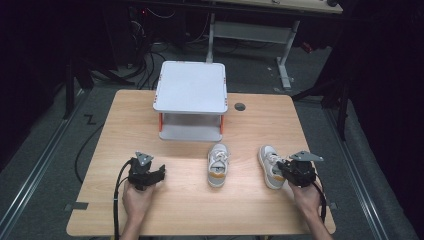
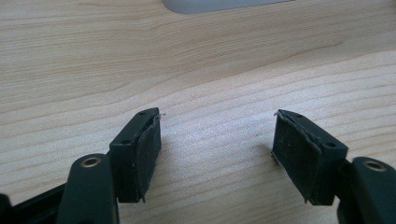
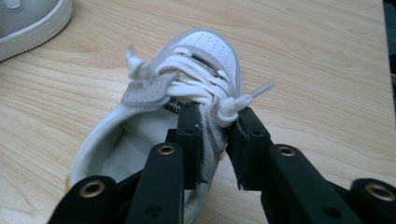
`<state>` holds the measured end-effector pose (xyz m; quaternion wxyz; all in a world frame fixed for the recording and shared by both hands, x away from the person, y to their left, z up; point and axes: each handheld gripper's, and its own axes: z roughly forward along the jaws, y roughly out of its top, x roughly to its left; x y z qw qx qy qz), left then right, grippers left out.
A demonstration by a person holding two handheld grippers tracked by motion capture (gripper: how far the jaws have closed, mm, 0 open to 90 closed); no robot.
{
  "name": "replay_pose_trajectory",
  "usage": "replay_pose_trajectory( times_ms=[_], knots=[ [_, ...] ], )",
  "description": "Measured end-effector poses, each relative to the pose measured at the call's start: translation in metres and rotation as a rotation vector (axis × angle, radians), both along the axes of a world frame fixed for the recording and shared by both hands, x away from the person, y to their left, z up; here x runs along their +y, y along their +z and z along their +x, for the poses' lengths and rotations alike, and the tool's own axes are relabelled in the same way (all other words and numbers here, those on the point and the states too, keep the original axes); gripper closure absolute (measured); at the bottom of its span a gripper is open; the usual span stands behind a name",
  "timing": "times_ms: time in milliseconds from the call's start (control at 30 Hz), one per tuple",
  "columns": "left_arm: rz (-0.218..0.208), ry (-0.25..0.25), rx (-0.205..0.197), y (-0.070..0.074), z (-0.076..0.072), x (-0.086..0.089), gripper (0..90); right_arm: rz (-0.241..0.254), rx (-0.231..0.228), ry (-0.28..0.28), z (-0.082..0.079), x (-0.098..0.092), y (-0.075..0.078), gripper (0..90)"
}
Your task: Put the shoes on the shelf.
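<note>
Black jaws of the right gripper [image 3: 215, 140] stand nearly together in its own view, clamped on the side wall of a small white shoe [image 3: 187, 88] just below the knotted white laces [image 3: 187, 77]; one pad sits inside the collar, the other outside it, so the wall of the shoe is pinched between them; the toe points away from the gripper, the sole rests on the wooden table [image 3: 327, 60], and the grey edge of a second shoe [image 3: 28, 23] shows at the top left corner; from the high view the right gripper [image 1: 284, 169] lies at the heel side of the right-hand shoe [image 1: 269, 162], held by the person's right hand [image 1: 304, 196] near the table's right edge; the second shoe [image 1: 218, 165] stands apart to the left, near the table's middle, toe pointing to the far side; further left, the left gripper [image 1: 160, 174] rests in the left hand [image 1: 137, 197] over bare wood, well apart from both shoes; its own view shows its pads [image 2: 148, 154] spread wide with nothing between them but table grain; beyond the shoes, at the far side, stands a white two-tier shelf [image 1: 191, 86] with orange legs.
</note>
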<state>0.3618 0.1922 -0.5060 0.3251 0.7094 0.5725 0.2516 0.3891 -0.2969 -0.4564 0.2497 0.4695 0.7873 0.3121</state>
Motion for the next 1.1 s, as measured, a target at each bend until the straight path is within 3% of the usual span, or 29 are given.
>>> replay_pose_trajectory(
  times_ms=[633, 833, 1100],
  knots=[
    [-0.008, 0.001, 0.002, 0.000, 0.000, 0.001, 32.4, 0.006, -0.006, 0.002, 0.005, -0.001, 0.017, 78.5],
    [-0.016, 0.002, 0.002, 0.000, 0.000, 0.002, 32.4, -0.005, -0.022, 0.021, 0.006, 0.008, 0.027, 78.5],
    [-0.030, 0.009, 0.000, 0.000, 0.000, 0.002, 32.3, -0.035, -0.024, 0.072, 0.010, 0.032, 0.033, 78.5]
  ],
)
